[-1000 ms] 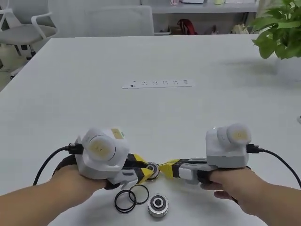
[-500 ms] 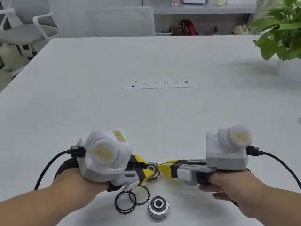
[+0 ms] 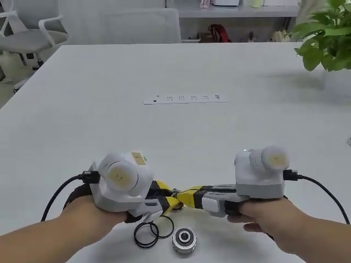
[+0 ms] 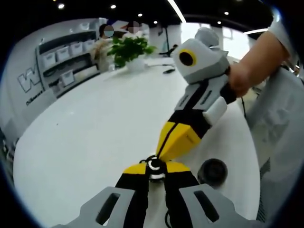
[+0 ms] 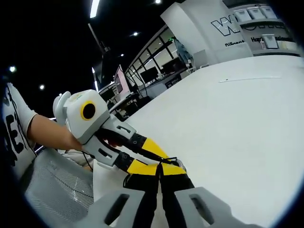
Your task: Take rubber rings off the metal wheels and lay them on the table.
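My left gripper is shut on a small metal wheel, held just above the white table. My right gripper meets it tip to tip from the right, its jaws shut on the thin black rubber ring at the wheel's edge. Two loose black rubber rings lie overlapping on the table below the left gripper. Right of them, a second metal wheel lies flat on the table.
A white power strip lies at mid-table. A green plant stands at the far right corner. Office chairs stand beyond the far edge. A black cable trails from each gripper.
My right gripper has slid left until its yellow tips meet the wheel in my left gripper. The left gripper, the loose rings and the second wheel have stayed put.
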Action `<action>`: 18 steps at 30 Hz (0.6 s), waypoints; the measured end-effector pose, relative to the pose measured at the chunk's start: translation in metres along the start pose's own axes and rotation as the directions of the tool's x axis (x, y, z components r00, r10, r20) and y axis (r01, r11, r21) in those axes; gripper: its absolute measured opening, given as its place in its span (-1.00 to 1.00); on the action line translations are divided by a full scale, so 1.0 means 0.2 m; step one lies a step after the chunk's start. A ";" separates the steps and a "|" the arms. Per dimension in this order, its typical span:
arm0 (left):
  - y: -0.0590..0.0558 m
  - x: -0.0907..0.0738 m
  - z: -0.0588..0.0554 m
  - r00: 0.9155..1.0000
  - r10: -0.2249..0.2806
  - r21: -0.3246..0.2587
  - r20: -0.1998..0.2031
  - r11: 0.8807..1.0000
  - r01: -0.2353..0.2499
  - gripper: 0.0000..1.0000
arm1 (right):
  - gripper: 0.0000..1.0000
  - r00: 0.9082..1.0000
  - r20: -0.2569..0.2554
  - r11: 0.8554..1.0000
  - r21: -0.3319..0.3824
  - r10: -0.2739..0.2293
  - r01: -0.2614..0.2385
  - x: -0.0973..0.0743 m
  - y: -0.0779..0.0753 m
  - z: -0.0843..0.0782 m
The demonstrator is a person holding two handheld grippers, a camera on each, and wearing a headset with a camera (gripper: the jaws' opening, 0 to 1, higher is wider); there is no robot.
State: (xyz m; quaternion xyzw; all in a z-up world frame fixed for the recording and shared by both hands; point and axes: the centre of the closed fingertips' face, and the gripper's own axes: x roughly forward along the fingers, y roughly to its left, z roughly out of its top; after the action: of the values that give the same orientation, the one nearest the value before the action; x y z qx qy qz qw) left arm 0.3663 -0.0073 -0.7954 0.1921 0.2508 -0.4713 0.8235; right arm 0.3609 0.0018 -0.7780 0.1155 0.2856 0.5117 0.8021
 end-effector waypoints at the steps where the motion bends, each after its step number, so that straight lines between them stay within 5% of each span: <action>1: 0.00 0.00 0.00 1.000 0.000 -0.003 0.003 1.000 0.000 -0.77 | -1.00 1.000 0.005 1.000 -0.008 0.019 -0.019 0.00 0.02 0.01; 18: -0.01 -0.06 0.02 0.998 -0.055 -0.007 0.038 0.998 0.055 -0.63 | -1.00 0.999 0.001 0.999 0.014 -0.040 0.040 -0.03 -0.06 0.00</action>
State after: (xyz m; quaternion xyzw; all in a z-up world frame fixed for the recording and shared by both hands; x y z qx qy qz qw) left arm 0.3611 -0.0020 -0.7862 0.1729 0.2421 -0.4962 0.8156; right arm 0.3683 -0.0090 -0.7811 0.1159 0.2911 0.4935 0.8114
